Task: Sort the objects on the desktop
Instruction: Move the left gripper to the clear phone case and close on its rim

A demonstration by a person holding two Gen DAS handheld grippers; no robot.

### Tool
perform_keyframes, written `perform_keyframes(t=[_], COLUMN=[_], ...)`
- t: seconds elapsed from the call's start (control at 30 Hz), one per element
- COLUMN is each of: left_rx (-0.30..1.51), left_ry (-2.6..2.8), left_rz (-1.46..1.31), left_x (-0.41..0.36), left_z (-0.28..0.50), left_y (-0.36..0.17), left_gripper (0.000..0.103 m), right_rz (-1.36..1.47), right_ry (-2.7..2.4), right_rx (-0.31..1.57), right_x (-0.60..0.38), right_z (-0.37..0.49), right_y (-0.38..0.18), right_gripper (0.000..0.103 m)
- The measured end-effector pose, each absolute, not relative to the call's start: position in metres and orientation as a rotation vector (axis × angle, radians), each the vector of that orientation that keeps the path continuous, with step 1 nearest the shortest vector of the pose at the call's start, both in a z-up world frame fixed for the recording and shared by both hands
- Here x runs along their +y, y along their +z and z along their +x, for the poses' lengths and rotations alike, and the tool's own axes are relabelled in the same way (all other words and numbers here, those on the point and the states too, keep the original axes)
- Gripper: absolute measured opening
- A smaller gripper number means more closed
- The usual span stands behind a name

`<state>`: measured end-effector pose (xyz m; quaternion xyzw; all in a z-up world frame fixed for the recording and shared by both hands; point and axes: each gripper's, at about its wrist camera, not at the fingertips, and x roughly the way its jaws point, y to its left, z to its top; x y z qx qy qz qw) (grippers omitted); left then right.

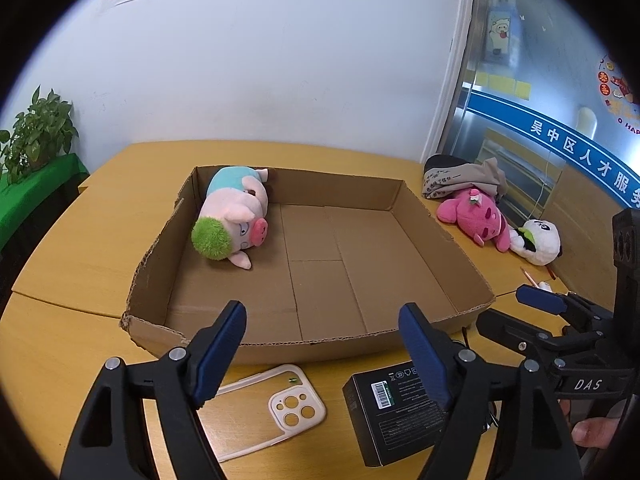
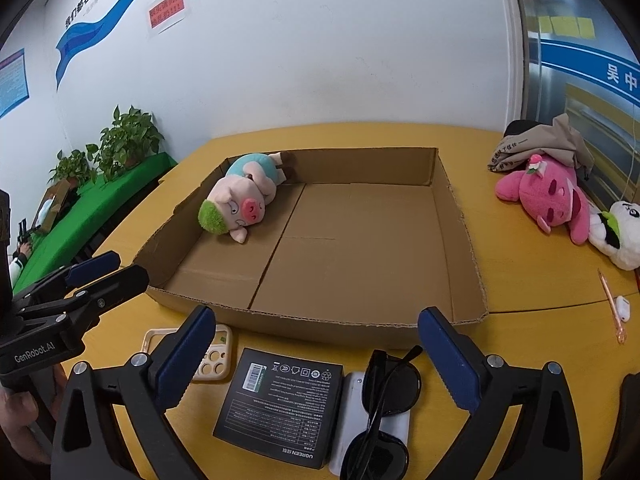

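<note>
Left wrist view: the left gripper (image 1: 322,344) hangs above the yellow table (image 1: 80,240) with its blue-padded fingers spread wide and nothing between them. Below it, on the table just in front of the cardboard tray (image 1: 280,344), lie a cream phone case (image 1: 276,404) and a black box (image 1: 392,412), a little apart from each other. The tray's low walls are torn and ragged along the near edge. A pig plush (image 1: 236,216) with a green tuft lies on its side in the tray's far left corner, against the wall. To the right of the tray, on the table, a pink plush (image 1: 476,216) lies touching a white plush (image 1: 538,242), with a grey cloth bundle (image 1: 464,178) behind them. The right gripper (image 1: 516,308) reaches in from the right edge, fingers apart.

Right wrist view: the right gripper (image 2: 318,354) is also spread open and empty above the table (image 2: 540,280). Under it the black box (image 2: 280,404) lies flat, label up; just beside it on the right, dark sunglasses (image 2: 384,404) rest on a white case (image 2: 348,420). The phone case (image 2: 212,356) sits left of the box, partly hidden by a finger. The tray (image 2: 464,216) holds only the pig plush (image 2: 240,200) in its far left corner. The pink plush (image 2: 548,196) and white plush (image 2: 620,236) lie far right, with an orange pen (image 2: 610,304) and a small white object (image 2: 622,304) nearer. The left gripper (image 2: 108,270) enters from the left, fingers slightly parted
</note>
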<state>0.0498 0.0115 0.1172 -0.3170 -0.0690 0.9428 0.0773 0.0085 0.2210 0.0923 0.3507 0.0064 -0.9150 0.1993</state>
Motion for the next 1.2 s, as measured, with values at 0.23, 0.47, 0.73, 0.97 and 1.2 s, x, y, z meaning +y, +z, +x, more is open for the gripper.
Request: perform_keyframes(t=[0.23, 0.47, 0.73, 0.97, 1.2], left_rx=[-0.187, -0.23, -0.353, -0.433, -0.45], left_ry=[2.851, 2.871, 2.858, 2.804, 2.753], left_rz=[-0.926, -0.985, -1.129, -1.239, -1.339], left_x=[0.007, -0.02, -0.061, -0.089, -0.093], left_z=[0.057, 0.057, 0.067, 0.074, 0.072], left_y=[0.116, 0.104, 0.066, 0.035, 0.004], left_gripper=[0.079, 0.079, 0.079, 0.079, 0.077], right_rz=[1.029, 1.048, 1.087, 1.141, 1.171], right_ry=[-2.542, -2.487, -2.43, -2.304, -2.209], right_rx=[-0.024, 0.03, 0.105, 0.165, 0.332], right_x=[0.221, 0.2, 0.173, 0.13, 0.094], right_z=[0.0, 0.0, -0.011, -0.009, -0.005], right_y=[0.084, 0.074, 0.068, 0.044, 0.023], right_gripper=[0.103, 0.103, 0.103, 0.103, 0.103])
